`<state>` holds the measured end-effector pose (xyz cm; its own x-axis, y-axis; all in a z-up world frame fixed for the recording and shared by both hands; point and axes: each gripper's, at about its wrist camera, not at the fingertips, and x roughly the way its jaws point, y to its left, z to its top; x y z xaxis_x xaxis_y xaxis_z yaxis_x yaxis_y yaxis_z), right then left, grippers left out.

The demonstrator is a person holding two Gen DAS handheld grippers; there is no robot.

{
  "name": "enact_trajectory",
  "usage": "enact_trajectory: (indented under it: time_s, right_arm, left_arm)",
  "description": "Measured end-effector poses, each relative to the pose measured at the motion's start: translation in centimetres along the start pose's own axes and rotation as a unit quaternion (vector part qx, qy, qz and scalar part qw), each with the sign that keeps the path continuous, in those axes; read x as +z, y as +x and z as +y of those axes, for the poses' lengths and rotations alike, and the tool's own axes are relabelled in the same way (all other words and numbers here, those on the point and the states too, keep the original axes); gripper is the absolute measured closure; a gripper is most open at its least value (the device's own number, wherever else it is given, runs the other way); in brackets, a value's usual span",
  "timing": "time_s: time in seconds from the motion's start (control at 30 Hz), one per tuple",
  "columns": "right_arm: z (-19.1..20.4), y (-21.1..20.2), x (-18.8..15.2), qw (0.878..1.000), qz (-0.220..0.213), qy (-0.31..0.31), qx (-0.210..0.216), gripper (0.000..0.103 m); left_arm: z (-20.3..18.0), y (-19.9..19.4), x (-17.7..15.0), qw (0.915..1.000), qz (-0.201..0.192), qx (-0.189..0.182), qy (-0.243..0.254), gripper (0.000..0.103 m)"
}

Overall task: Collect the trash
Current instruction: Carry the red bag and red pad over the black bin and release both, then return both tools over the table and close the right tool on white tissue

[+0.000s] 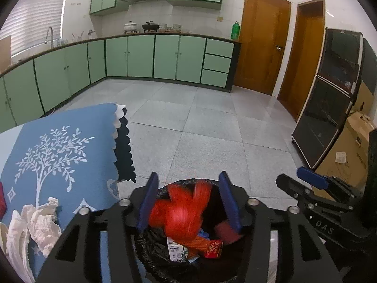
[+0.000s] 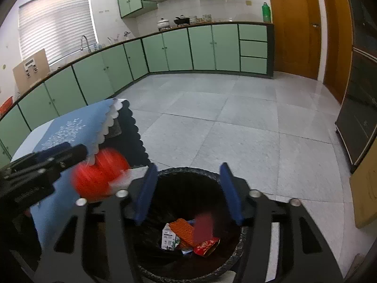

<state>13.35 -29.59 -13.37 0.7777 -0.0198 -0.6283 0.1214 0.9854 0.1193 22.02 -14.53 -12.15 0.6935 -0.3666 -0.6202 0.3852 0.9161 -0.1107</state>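
Note:
A black-lined trash bin (image 1: 188,182) (image 2: 188,172) stands on the floor beside the table. My left gripper (image 1: 188,174) hangs open over it. A blurred red plastic bag (image 1: 183,212) (image 2: 99,176) sits between its fingers, clear of the right pad. My right gripper (image 2: 188,165) (image 1: 294,176) is open over the bin too, with a blurred dark red piece (image 2: 203,226) below its jaws. Wrappers (image 2: 186,233) and a red packet (image 2: 207,246) lie in the bin. Crumpled white tissue (image 1: 42,224) rests on the blue tablecloth (image 1: 59,146).
The table's scalloped cloth edge (image 2: 132,127) hangs just left of the bin. Green kitchen cabinets (image 1: 141,56) line the far walls. A black glass cabinet (image 1: 329,99) and cardboard boxes (image 1: 353,146) stand at the right. Grey floor tiles (image 1: 200,129) stretch ahead.

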Motion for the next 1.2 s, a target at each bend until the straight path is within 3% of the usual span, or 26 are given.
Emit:
enact_trajectory:
  time_s: [0.13, 0.27, 0.6, 0.87, 1.2]
  right_arm:
    - [-0.1, -0.2, -0.1, 1.0, -0.005, 0.003, -0.015, 0.016]
    - [0.5, -0.9, 0.0, 1.0, -0.007, 0.012, -0.01, 0.011]
    - [5.9, -3.2, 1.3, 0.999, -0.028, -0.006, 0.046, 0.01]
    - [12.3, -3.4, 1.1, 0.994, -0.024, -0.035, 0.102, 0.01]
    - [19.0, -2.1, 0.6, 0.987, -0.006, -0.077, 0.142, 0.01]
  left_arm:
    - [0.8, -0.5, 0.2, 0.9999, -0.003, 0.006, -0.009, 0.043]
    - [2.2, -2.4, 0.5, 0.9995, -0.018, 0.021, -0.017, 0.037]
    - [6.7, -8.7, -0.6, 0.9954, -0.046, 0.078, -0.033, 0.023]
    - [12.4, -12.6, -3.1, 0.9867, -0.049, 0.144, -0.057, 0.022]
    - [17.4, -14.3, -5.7, 0.9762, -0.039, 0.191, -0.094, 0.022]
